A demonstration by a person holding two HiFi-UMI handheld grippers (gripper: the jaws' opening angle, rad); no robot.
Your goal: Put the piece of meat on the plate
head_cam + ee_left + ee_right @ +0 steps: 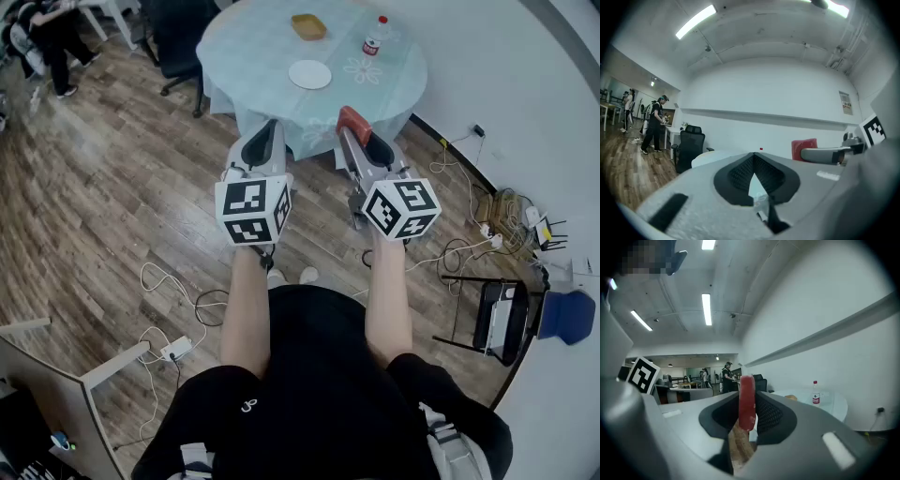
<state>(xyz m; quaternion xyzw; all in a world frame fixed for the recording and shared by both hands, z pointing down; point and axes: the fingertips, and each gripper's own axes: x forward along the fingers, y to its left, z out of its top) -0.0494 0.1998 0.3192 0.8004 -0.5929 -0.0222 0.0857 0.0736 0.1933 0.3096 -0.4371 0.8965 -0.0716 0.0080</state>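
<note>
Head view puts one round table at the upper middle of the frame; the pickup looks finished, while the carry and the release are left. Below it, at mid-frame and well apart from the tabletop, are two grippers: the left gripper has its jaws together on nothing, and the right gripper is clamped on the meat. On the table are one bare white plate, one tan dish and one bottle; the one piece of meat stands upright between the right jaws.
</note>
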